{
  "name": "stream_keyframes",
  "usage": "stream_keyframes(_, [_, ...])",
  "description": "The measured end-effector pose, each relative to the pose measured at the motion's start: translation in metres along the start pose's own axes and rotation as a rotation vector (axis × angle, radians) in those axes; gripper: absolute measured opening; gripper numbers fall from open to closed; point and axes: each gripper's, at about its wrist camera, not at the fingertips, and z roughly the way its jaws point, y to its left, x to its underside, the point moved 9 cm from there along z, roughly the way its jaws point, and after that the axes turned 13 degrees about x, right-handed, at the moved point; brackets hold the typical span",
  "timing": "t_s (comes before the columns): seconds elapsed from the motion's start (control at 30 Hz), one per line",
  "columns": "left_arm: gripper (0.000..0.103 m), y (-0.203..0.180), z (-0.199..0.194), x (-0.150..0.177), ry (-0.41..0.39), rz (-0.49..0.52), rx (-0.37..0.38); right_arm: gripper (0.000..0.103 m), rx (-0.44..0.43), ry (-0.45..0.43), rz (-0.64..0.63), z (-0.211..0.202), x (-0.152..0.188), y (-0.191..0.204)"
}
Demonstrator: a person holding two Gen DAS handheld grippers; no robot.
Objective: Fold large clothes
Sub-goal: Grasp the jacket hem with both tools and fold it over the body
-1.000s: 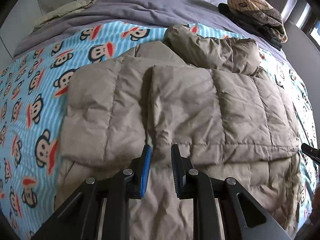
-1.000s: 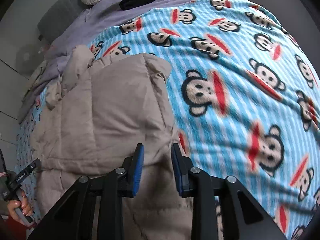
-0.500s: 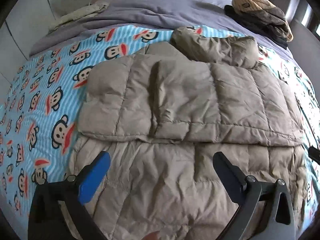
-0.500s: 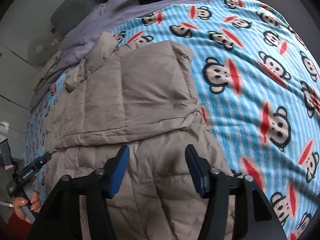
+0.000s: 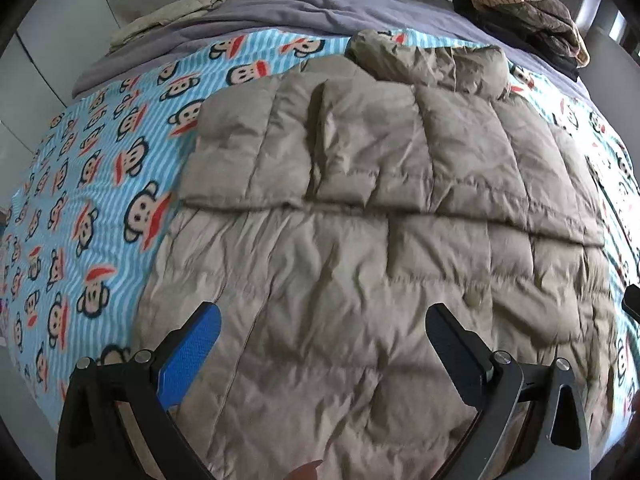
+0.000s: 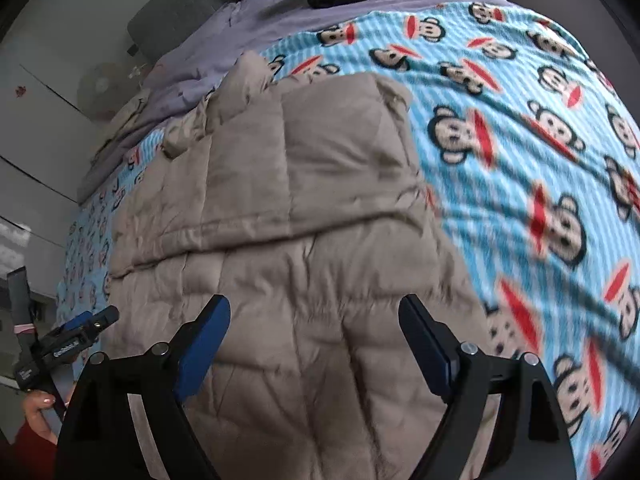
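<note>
The taupe puffer jacket (image 5: 360, 240) is spread on the monkey-print blanket (image 5: 100, 200), its top part laid over as a flap toward twelve o'clock. The left gripper (image 5: 324, 340) is held fully spread and empty; the right gripper (image 6: 316, 340) is being opened, nothing pinched. One fold appears made; further folds are judged outstanding.

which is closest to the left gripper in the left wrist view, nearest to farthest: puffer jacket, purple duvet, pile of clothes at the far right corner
From the left gripper, open above the fabric:
1. Puffer jacket, directly under and ahead of the fingers.
2. Purple duvet, beyond the jacket, across the far end of the bed.
3. Pile of clothes, far right corner, on the duvet; about as far as the duvet, hard to separate.
</note>
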Motion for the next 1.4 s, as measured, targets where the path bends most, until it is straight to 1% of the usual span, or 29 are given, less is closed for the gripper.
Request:
stream_keyframes(0.13, [0.102,0.011,-0.008,0.018,0.015,-0.005,0.006,0.088,-0.019,0.028,0.034,-0.005,0.022,0.005])
stream_keyframes(0.23, [0.102,0.022,-0.014,0.031,0.036,0.005,-0.007,0.088,-0.02,0.098,0.056,-0.006,0.045,0.01])
stream_keyframes(0.3, [0.102,0.026,-0.021,0.039,0.045,0.015,0.009,0.088,-0.018,0.126,0.069,-0.01,0.057,0.014])
stream_keyframes(0.53, [0.102,0.032,-0.062,0.066,0.051,0.071,0.075,0.088,0.019,0.097,0.123,-0.053,0.084,0.031])
stream_keyframes(0.6, [0.102,0.035,-0.069,0.073,0.064,0.077,0.102,0.088,0.033,0.083,0.139,-0.067,0.091,0.037])
stream_keyframes(0.67, [0.102,0.037,-0.074,0.079,0.079,0.077,0.11,0.088,0.048,0.072,0.151,-0.079,0.099,0.042])
stream_keyframes(0.73, [0.102,0.041,-0.081,0.086,0.09,0.072,0.11,0.088,0.066,0.083,0.167,-0.086,0.108,0.045])
stream_keyframes(0.8, [0.102,0.044,-0.088,0.091,0.092,0.069,0.116,0.088,0.069,0.115,0.19,-0.089,0.119,0.047])
stream_keyframes(0.87, [0.102,0.047,-0.096,0.098,0.09,0.069,0.114,0.088,0.072,0.143,0.202,-0.093,0.129,0.048])
stream_keyframes(1.0, [0.102,0.053,-0.108,0.116,0.088,0.064,0.074,0.088,0.081,0.165,0.186,-0.099,0.142,0.05])
stream_keyframes(1.07, [0.102,0.053,-0.11,0.127,0.093,0.051,0.071,0.089,0.066,0.188,0.18,-0.098,0.147,0.05])
stream_keyframes(1.13, [0.102,0.053,-0.112,0.14,0.112,0.03,0.052,0.088,0.052,0.223,0.166,-0.098,0.153,0.049])
stream_keyframes(1.2, [0.102,0.049,-0.112,0.151,0.126,0.01,0.051,0.088,0.039,0.232,0.148,-0.103,0.157,0.047])
stream_keyframes(1.3, [0.102,0.045,-0.114,0.165,0.141,-0.015,0.04,0.088,0.05,0.229,0.141,-0.11,0.163,0.033])
stream_keyframes(1.4, [0.102,0.043,-0.114,0.174,0.151,-0.041,0.039,0.089,0.034,0.262,0.197,-0.109,0.174,0.013])
